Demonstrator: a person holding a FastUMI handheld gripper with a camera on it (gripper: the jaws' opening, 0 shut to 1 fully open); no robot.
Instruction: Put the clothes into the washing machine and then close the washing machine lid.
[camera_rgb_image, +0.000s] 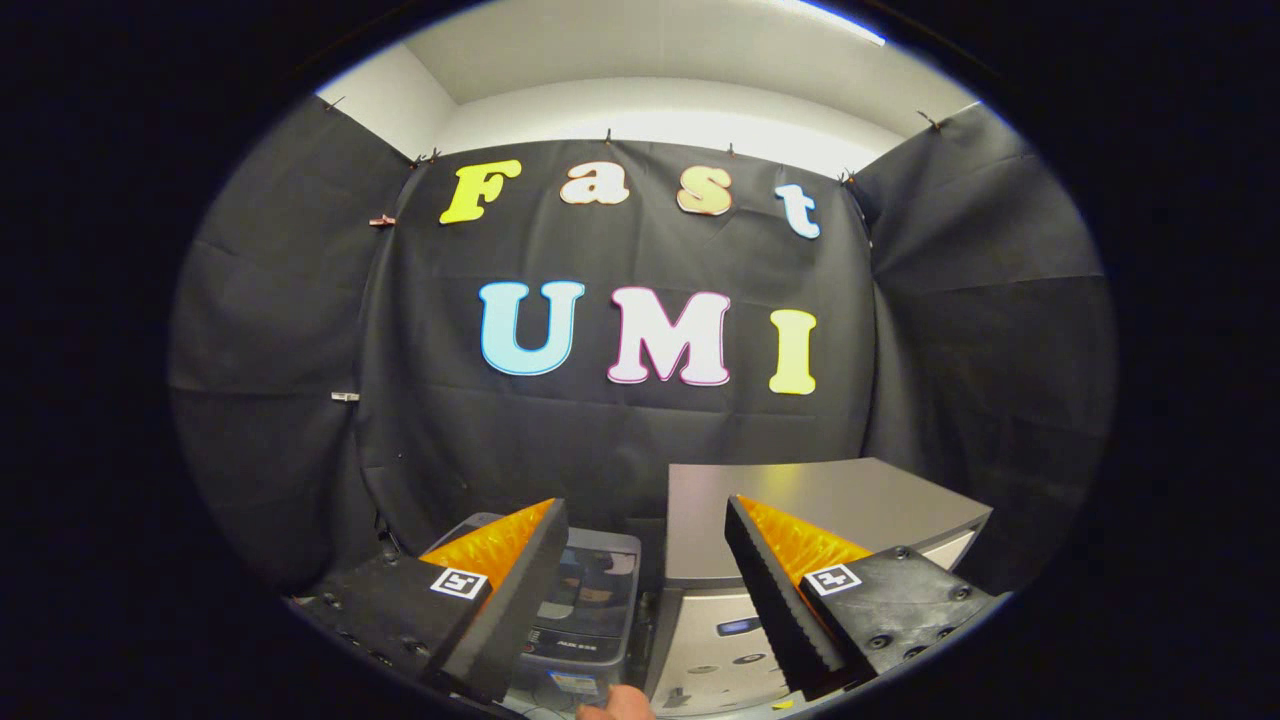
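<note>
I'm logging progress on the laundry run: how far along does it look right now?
Nothing looks done yet. The gripper hovers with its jaws open and empty, and no clothes are held. Between and beyond them sits the small grey washing machine, beside a larger silver appliance. A hand shows just below. Whether the lid is open is unclear. Loading the clothes and closing the lid remain.

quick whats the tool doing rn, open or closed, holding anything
tool: open, fingers spread wide apart, nothing between them, holding nothing; the small washing machine sits just beyond the fingers, beside a grey appliance.
</note>
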